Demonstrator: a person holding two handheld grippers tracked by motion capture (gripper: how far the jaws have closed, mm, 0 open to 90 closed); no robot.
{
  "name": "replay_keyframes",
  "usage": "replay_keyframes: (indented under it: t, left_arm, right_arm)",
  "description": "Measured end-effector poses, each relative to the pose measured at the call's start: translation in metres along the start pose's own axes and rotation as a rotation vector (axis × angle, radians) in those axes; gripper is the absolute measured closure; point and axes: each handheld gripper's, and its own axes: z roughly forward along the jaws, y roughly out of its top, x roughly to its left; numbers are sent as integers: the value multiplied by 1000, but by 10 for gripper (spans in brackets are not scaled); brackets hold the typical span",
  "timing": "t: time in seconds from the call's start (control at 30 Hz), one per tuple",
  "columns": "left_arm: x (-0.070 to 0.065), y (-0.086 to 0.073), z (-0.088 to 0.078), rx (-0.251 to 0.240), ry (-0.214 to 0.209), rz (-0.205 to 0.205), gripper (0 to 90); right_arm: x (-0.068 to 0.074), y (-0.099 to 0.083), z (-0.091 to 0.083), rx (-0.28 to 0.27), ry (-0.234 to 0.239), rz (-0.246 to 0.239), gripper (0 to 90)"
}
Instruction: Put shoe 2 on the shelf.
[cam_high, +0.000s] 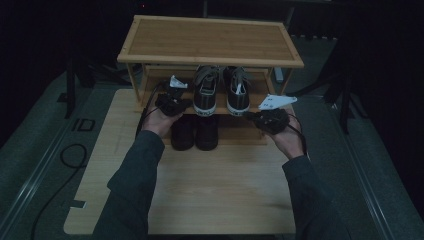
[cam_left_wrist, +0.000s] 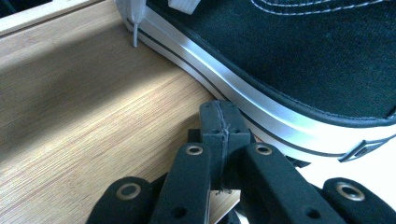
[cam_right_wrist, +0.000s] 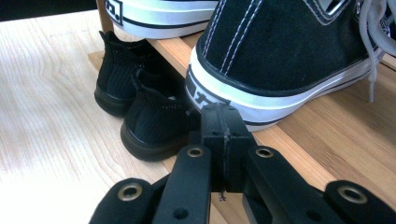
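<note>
Both tongs clamped empty: left tongs (cam_left_wrist: 219, 126) at the outer sole of the left sneaker (cam_high: 206, 92), right tongs (cam_right_wrist: 223, 128) at the right sneaker (cam_right_wrist: 285, 56) heel; pair sits on the rack's middle shelf (cam_high: 252, 102), I'd say to nudge them square

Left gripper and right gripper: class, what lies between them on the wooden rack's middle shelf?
High view: between the left gripper and right gripper stand two black canvas sneakers with white soles, heels toward the person.

A pair of black canvas sneakers (cam_high: 220, 91) with white soles stands upright, side by side, heels outward, on the rack's middle shelf (cam_high: 160, 95).
</note>
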Motion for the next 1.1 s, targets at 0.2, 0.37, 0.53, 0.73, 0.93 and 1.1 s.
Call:
replay_keyframes:
  t: [0.2, 0.37, 0.53, 0.73, 0.93, 1.1]
  left_arm:
    - [0, 0, 0, -2, 4, 2, 900]
    - [-4, 1, -1, -1, 38, 30, 900]
    - [-11, 1, -10, 8, 31, 60, 900]
    - [-21, 0, -21, -1, 18, 96, 900]
    - [-28, -1, -27, -8, 16, 115, 900]
    - [-33, -3, -30, -13, 3, 124, 900]
  right_arm:
    - [0, -2, -2, 4, -15, -2, 888]
    - [-6, -7, -5, 17, -39, 13, 895]
    - [-17, -14, -10, 23, -104, 48, 897]
    - [-24, -18, -11, 31, -139, 75, 898]
    - [-28, -21, -9, 31, -141, 97, 899]
    - [-29, -21, -10, 37, -137, 101, 899]
